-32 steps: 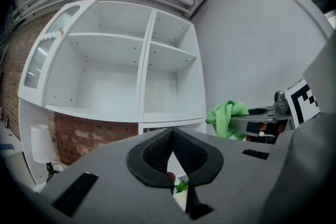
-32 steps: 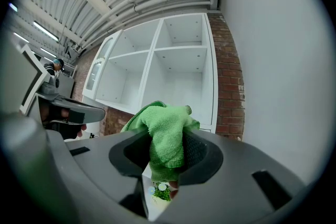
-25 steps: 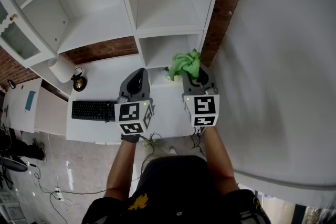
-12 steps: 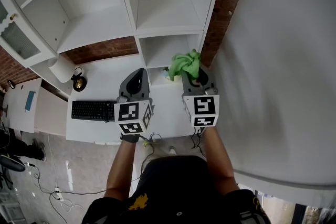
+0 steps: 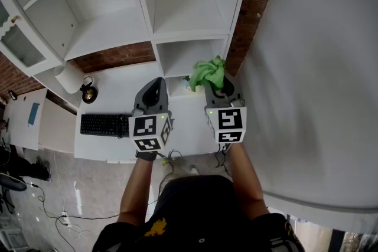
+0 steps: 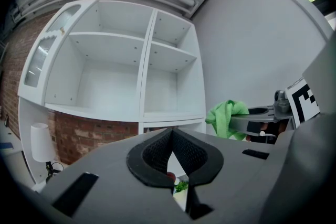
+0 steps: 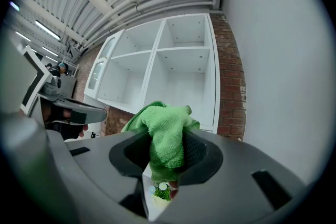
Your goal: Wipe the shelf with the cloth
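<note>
Nothing is seen to have moved over the last second. The green cloth (image 7: 166,131) is clamped between the jaws of the right gripper (image 7: 167,162), near the lowest right compartment of the white shelf (image 5: 189,26). The left gripper (image 6: 171,155) is held closed on nothing, alongside, above the desk (image 5: 112,88).

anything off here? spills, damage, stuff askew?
Nothing stands out. The right gripper is shut on the green cloth in front of the white shelf, whose compartments look bare and intact; the left gripper is shut and empty.
</note>
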Demonstrator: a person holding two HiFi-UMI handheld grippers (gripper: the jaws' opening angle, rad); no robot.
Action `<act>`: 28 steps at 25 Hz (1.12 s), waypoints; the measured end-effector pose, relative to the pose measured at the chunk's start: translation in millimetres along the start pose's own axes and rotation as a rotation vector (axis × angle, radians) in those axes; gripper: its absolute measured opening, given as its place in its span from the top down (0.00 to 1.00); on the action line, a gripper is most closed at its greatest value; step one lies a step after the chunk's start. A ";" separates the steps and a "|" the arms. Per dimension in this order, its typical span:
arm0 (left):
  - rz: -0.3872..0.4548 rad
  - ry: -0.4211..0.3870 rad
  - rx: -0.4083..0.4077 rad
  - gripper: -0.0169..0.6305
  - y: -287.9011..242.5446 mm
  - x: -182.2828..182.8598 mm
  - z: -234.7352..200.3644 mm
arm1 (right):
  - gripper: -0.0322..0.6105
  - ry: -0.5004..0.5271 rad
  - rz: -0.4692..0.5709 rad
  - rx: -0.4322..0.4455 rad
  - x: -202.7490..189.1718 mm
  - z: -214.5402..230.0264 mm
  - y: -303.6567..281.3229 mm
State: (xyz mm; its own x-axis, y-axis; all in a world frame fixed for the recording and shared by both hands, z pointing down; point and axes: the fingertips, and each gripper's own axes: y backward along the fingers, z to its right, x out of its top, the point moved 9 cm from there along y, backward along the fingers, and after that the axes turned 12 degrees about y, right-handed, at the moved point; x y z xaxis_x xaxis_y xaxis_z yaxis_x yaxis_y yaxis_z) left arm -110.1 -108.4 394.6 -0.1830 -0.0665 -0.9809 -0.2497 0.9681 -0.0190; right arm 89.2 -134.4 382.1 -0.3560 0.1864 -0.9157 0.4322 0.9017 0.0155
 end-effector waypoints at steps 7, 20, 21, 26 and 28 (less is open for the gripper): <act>-0.002 -0.001 -0.002 0.95 -1.7 -1.3 1.4 | 0.77 0.002 -0.004 0.004 -2.4 -0.4 -0.6; -0.010 0.001 -0.008 0.95 -0.4 -2.7 2.6 | 0.77 0.004 -0.005 0.003 -0.8 -0.3 2.6; -0.009 0.001 -0.008 0.95 -0.2 -2.7 2.8 | 0.77 0.005 -0.004 0.003 -0.6 -0.4 2.8; -0.009 0.000 -0.007 0.95 1.6 -3.5 3.3 | 0.77 0.005 -0.001 0.004 -0.6 -0.8 4.4; -0.011 0.001 -0.007 0.95 2.3 -4.1 2.5 | 0.77 0.005 0.000 0.004 -0.5 -1.6 4.6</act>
State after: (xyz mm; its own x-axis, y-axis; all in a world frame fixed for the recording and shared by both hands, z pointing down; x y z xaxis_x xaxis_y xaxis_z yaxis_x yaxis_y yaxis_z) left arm -107.5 -105.2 398.1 -0.1813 -0.0771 -0.9804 -0.2578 0.9658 -0.0282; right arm 90.0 -129.7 383.2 -0.3604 0.1880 -0.9137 0.4353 0.9002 0.0135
